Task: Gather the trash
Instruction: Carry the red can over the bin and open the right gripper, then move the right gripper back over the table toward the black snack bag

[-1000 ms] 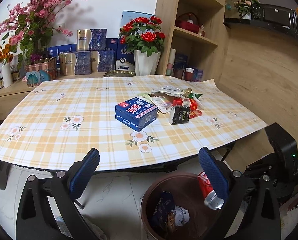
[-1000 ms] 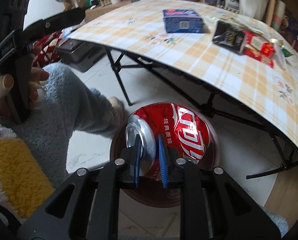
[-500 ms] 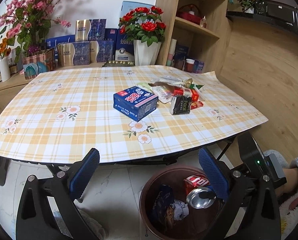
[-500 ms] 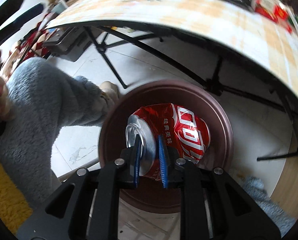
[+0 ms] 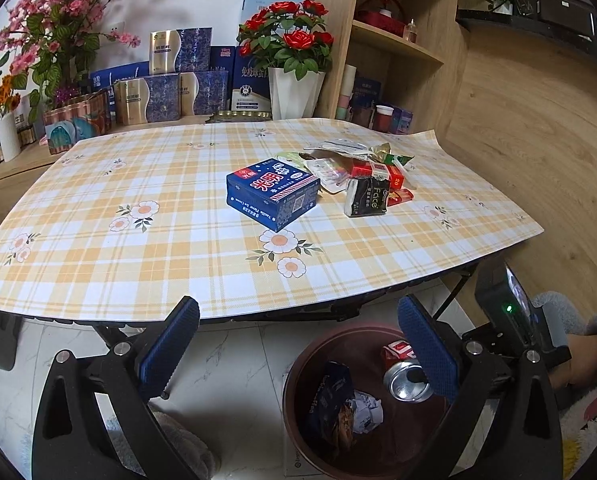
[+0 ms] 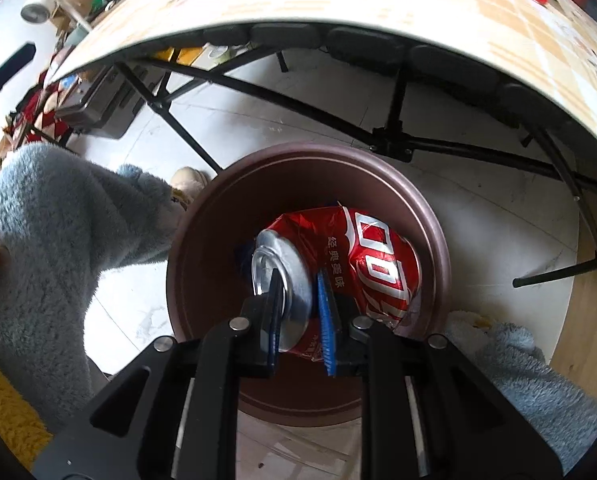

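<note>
My right gripper (image 6: 298, 280) is shut on the rim of a crushed red soda can (image 6: 362, 260) and holds it inside the mouth of the brown trash bin (image 6: 202, 240). The left wrist view shows the same can (image 5: 402, 376) in the bin (image 5: 294, 384), above a dark wrapper and crumpled paper. My left gripper (image 5: 298, 344) hangs open and empty in front of the table edge, beside the bin. On the plaid tablecloth (image 5: 138, 248) lie a blue box (image 5: 272, 192), a black tissue pack (image 5: 366, 198) and red packets with wrappers (image 5: 374, 168).
Black folding table legs (image 6: 394, 136) cross just behind the bin. A person's fluffy blue sleeve (image 6: 58, 240) is left of the bin. Flower vases (image 5: 294, 92) and stacked boxes stand at the back of the table, a wooden shelf (image 5: 398, 44) to the right.
The right gripper has come down with the can from above the bin into its mouth and tilted steeper. The left gripper has barely moved.
</note>
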The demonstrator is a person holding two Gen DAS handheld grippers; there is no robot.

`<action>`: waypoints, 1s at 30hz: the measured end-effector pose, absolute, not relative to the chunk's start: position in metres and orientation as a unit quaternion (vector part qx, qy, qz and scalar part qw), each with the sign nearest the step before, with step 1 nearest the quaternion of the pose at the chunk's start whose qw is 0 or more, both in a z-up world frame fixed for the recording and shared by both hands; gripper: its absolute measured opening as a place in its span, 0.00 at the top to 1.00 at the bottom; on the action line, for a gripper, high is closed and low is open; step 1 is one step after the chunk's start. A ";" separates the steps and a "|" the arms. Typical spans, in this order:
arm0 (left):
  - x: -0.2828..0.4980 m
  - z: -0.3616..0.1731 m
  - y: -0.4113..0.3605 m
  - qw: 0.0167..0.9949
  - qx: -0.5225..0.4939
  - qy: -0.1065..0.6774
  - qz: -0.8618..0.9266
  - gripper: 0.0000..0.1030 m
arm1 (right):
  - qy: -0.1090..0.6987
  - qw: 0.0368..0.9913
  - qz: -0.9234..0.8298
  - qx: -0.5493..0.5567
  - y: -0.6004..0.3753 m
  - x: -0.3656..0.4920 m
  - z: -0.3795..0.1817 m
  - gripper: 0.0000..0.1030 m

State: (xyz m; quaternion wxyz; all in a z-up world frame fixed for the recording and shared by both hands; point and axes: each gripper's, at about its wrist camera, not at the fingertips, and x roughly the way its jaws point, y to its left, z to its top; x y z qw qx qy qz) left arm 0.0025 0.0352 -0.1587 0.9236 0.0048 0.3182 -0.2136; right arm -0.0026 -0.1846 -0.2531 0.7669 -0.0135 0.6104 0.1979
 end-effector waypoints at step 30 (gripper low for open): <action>0.005 -0.155 0.043 0.931 -0.017 0.312 -0.188 0.06 | 0.513 0.837 0.191 -0.005 -0.199 -0.015 -0.195 0.06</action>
